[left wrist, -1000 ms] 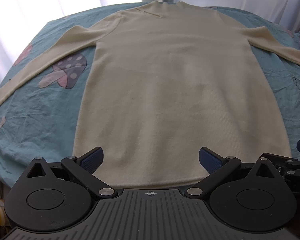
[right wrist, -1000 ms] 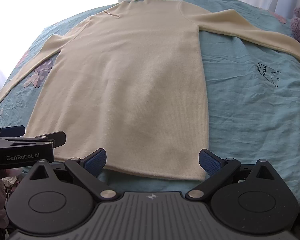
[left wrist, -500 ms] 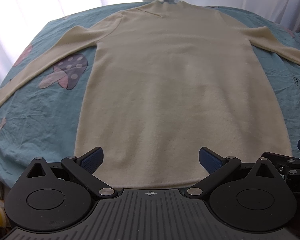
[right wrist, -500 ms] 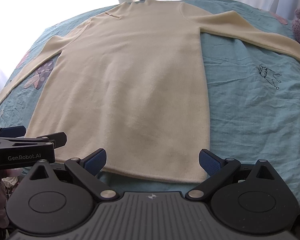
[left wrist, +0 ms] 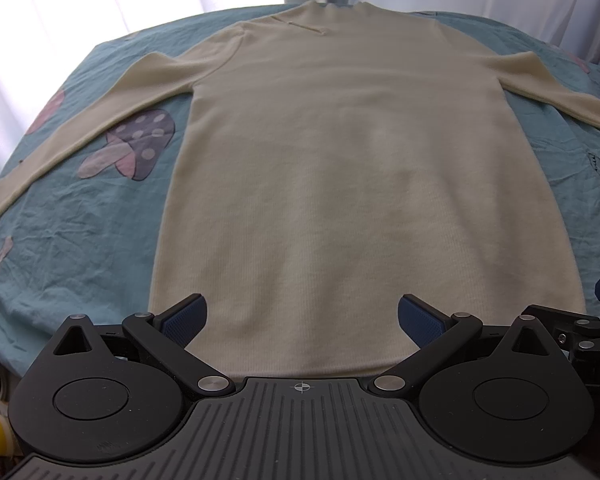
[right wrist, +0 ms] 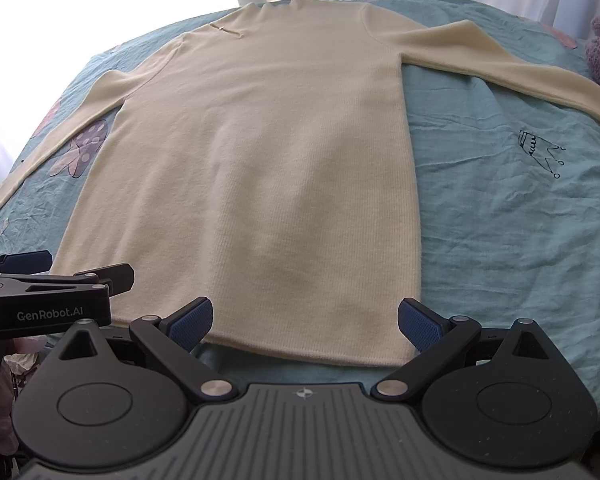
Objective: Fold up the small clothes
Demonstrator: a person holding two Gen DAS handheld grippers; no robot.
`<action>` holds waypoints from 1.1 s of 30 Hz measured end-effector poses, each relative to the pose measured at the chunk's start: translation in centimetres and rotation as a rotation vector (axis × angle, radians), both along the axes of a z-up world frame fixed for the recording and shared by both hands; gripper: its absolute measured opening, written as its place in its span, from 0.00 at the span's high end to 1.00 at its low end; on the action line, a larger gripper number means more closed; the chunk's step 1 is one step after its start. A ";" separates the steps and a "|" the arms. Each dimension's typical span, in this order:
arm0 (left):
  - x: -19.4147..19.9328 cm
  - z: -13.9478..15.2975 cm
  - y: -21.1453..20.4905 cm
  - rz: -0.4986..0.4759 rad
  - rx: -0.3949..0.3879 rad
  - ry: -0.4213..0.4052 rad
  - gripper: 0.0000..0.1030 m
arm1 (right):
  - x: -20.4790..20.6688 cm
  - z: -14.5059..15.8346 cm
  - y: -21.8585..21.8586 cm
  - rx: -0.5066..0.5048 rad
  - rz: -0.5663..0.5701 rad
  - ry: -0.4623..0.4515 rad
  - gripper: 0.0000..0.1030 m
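Across the teal bedsheet (left wrist: 80, 248) in front of you, a cream long-sleeved knit dress (left wrist: 360, 168) lies flat and unfolded, neck at the far edge, sleeves spread to both sides, hem nearest you. Your left gripper (left wrist: 302, 316) hovers spread wide over the hem, clasping nothing; your right gripper (right wrist: 305, 318) is likewise spread at the hem's right corner. A mushroom print (left wrist: 134, 142) shows beside the left sleeve.

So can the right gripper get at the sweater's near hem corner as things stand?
Probably yes. The right gripper is open and holds nothing. The cream sweater lies flat on the teal sheet, its hem corner near the right finger, with nothing in between.
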State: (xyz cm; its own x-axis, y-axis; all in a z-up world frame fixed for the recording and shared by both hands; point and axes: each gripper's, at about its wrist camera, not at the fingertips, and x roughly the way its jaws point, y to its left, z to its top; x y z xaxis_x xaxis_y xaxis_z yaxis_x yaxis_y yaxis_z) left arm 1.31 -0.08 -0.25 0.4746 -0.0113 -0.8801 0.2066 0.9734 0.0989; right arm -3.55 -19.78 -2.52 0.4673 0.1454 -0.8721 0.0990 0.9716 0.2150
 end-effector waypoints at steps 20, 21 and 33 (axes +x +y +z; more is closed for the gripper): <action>0.4 -0.3 0.1 0.007 -0.007 0.016 0.00 | 0.1 -0.6 -0.6 0.065 0.008 0.006 0.04; 0.5 -0.3 0.1 0.008 -0.009 0.018 0.00 | 0.1 -0.7 -0.7 0.071 0.008 0.011 0.04; 2.3 1.7 1.2 0.007 -0.085 -0.136 0.00 | 2.6 2.3 -11.6 -0.140 -0.269 -0.447 0.04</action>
